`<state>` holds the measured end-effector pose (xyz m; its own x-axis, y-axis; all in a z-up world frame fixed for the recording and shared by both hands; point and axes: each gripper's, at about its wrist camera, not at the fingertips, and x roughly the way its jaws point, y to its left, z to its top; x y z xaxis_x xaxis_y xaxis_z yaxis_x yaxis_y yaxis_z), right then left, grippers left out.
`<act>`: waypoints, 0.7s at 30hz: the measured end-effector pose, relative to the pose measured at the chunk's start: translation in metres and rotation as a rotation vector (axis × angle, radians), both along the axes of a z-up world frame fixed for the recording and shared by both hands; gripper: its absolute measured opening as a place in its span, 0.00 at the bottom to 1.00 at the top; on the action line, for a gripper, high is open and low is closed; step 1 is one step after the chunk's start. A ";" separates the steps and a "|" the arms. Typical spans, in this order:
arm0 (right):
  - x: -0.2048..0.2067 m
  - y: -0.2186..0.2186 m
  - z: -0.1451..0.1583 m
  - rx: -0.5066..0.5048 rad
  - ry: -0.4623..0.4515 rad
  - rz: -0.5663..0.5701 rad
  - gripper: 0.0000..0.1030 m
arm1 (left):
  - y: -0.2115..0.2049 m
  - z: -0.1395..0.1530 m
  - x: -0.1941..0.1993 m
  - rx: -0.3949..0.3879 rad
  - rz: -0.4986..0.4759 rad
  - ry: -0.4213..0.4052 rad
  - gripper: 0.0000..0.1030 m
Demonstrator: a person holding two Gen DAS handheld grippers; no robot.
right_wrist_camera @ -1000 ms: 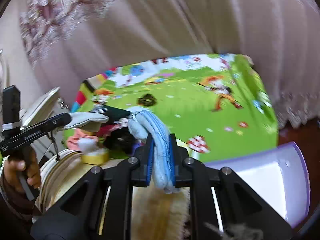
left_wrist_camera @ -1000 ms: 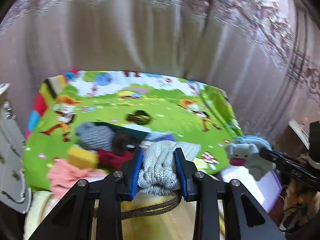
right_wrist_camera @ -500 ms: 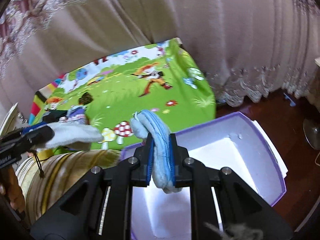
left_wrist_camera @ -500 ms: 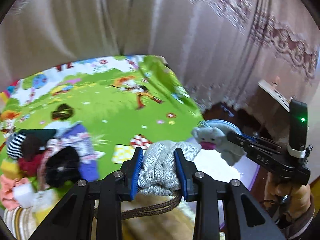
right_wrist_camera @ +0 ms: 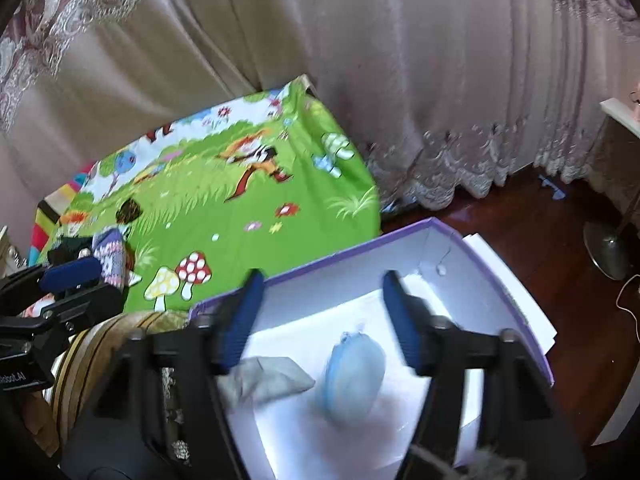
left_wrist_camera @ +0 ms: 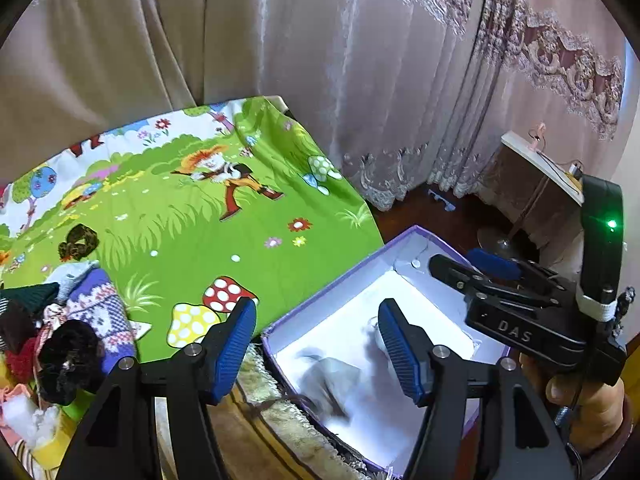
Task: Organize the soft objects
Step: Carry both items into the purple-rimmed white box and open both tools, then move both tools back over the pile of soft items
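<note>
- Left wrist view: the left gripper (left_wrist_camera: 318, 344) hangs over the near corner of the box (left_wrist_camera: 320, 292). Its jaws have just been opening and stand wide, with nothing between the blue ribbed pads (left_wrist_camera: 234, 350).
- The grey sock (left_wrist_camera: 328, 376) lies blurred on the box floor, under the gap between the jaws; it looks to be dropping or just landed.
- The right gripper (left_wrist_camera: 472, 266) shows at the right edge of this view, held in a hand (left_wrist_camera: 588, 404), over the far side of the box.
- The heap (left_wrist_camera: 68, 328) of remaining soft items sits on the mat (left_wrist_camera: 200, 232), well apart from the box: knitted, fuzzy and woolly pieces, limp and irregular.
- Right wrist view: the right gripper (right_wrist_camera: 322, 316) hangs above the box (right_wrist_camera: 516, 300). Its jaws have just been opening and stand wide, empty.
- The blue sock (right_wrist_camera: 352, 372), a fleecy rounded bundle, lies on the white floor of the box, just beside the grey sock (right_wrist_camera: 268, 376), which lies flatter and creased.
- The box is stiff card, purple outside and white inside, with upright walls.
- Step in hand, as judged: release of two items into the box, near complete.
- Next move, as judged: both grippers go back to the heap with jaws wide. Soft fabric compresses, so each grip should take a thick fold rather than a loose edge.
</note>
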<state>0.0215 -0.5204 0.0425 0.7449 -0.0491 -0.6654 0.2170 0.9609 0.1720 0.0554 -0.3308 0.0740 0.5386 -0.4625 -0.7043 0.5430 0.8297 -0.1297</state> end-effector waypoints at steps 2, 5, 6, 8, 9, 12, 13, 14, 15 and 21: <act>-0.002 0.002 0.007 -0.009 -0.022 -0.005 0.68 | 0.005 0.007 -0.002 -0.012 0.023 -0.024 0.65; -0.003 0.009 0.017 -0.036 -0.038 -0.018 0.75 | 0.014 0.016 -0.005 -0.047 0.030 -0.045 0.70; -0.003 0.012 0.021 -0.051 -0.040 -0.025 0.76 | 0.018 0.020 -0.007 -0.059 0.035 -0.057 0.70; -0.004 0.016 0.028 -0.064 -0.056 -0.031 0.78 | 0.028 0.028 -0.011 -0.081 0.060 -0.082 0.77; -0.007 0.020 0.033 -0.065 -0.078 -0.034 0.80 | 0.033 0.033 -0.014 -0.088 0.078 -0.100 0.80; -0.010 0.028 0.046 -0.075 -0.122 -0.042 0.87 | 0.046 0.048 -0.022 -0.072 0.123 -0.167 0.83; -0.011 0.034 0.052 -0.095 -0.139 -0.048 0.90 | 0.051 0.051 -0.024 -0.065 0.138 -0.178 0.84; -0.012 0.039 0.057 -0.111 -0.156 -0.052 0.93 | 0.055 0.052 -0.024 -0.063 0.154 -0.182 0.87; -0.012 0.043 0.062 -0.120 -0.165 -0.053 0.95 | 0.061 0.053 -0.025 -0.064 0.174 -0.183 0.89; -0.009 0.078 0.076 -0.189 -0.186 -0.037 0.99 | 0.104 0.052 -0.034 -0.048 0.241 -0.250 0.89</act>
